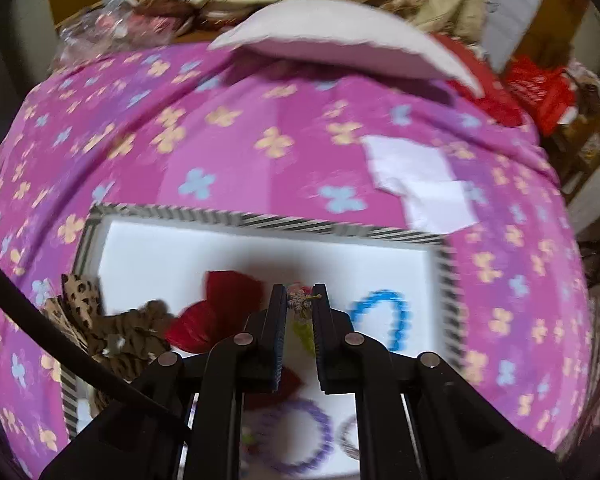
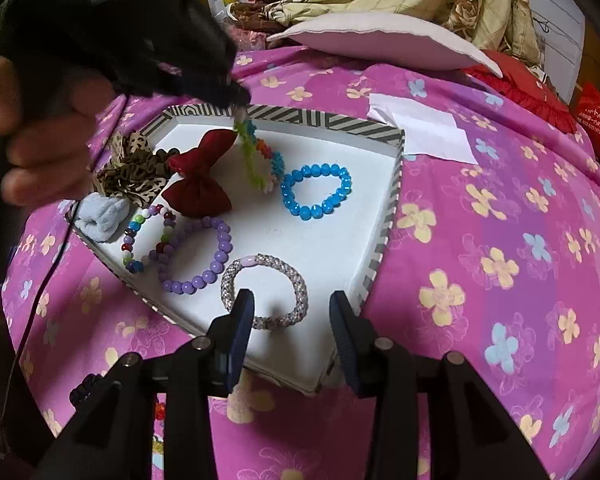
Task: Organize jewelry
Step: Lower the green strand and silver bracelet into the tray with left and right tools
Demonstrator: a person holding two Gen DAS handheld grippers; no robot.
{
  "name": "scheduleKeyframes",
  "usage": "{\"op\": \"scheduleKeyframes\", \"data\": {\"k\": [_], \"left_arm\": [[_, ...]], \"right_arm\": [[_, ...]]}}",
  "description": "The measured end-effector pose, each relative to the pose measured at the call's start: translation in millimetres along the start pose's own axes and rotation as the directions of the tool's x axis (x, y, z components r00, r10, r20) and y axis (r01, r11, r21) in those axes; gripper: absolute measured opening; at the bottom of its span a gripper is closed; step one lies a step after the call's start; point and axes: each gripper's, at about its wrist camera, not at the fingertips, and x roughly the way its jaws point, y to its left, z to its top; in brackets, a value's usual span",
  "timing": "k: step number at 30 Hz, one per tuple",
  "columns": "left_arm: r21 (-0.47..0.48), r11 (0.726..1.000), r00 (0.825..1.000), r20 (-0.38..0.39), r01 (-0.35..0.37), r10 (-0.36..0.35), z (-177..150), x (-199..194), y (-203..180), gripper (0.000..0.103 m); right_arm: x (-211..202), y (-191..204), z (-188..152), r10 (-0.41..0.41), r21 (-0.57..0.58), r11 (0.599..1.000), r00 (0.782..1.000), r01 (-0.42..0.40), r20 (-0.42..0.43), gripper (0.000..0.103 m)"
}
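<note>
1. My left gripper (image 1: 299,300) is clamped on a multicolour flower-bead bracelet (image 2: 260,156). In the right wrist view it dangles from the tips over the far part of the tray (image 2: 380,248); its low end is at or just above the tray floor, can't tell which.
2. My right gripper (image 2: 292,312) is released, jaws apart w/ nothing pinched. No earlier pic to compare.
3. The silver-lilac woven bracelet (image 2: 265,292) lies flat on the tray near the front edge, just ahead of the right tips. Left finger (image 2: 242,312) overlaps its rim in the pic; touching or above, can't tell.
4. Other stuff on the white tray floor: blue bead bracelet (image 2: 316,190) towards the right wall, purple bead bracelet (image 2: 196,254) near the middle, mixed-colour bead bracelet (image 2: 148,238) overlapping the purple one's left side.
5. Red bow (image 2: 200,176) sits centre-left, leopard-print bow (image 2: 134,172) at the left edge partly over the striped rim, pale blue soft item (image 2: 98,216) at the left corner.
6. Tray sits on a pink floral bedsheet (image 2: 480,240). White paper (image 2: 424,132) lies on the sheet just past the tray's far right corner; white pillow (image 2: 380,40) further back.
7. The person's hand (image 2: 40,140) grips the left tool's handle at the left of the right wrist view.
</note>
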Motion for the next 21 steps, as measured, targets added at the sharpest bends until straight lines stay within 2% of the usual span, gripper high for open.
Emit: {"op": "scheduleKeyframes", "data": {"k": [6,14,21], "left_arm": [[-0.037,0.996,0.997,-0.030,-0.075,0.074,1.1,27.5,27.6,0.033],[-0.039,0.993,0.994,0.004,-0.112,0.112,10.3,36.2,34.5,0.033],[-0.073,0.993,0.996,-0.018,-0.088,0.087,6.7,42.3,44.8,0.035]], "right_arm": [[-2.1,1.5,0.4,0.021,0.014,1.000,1.000,-0.021,0.015,0.046],[0.4,6.2,-1.3,0.036,0.016,0.999,0.999,-0.036,0.008,0.047],[-0.2,10.1,-1.7,0.048,0.015,0.999,0.999,-0.048,0.011,0.049]]}}
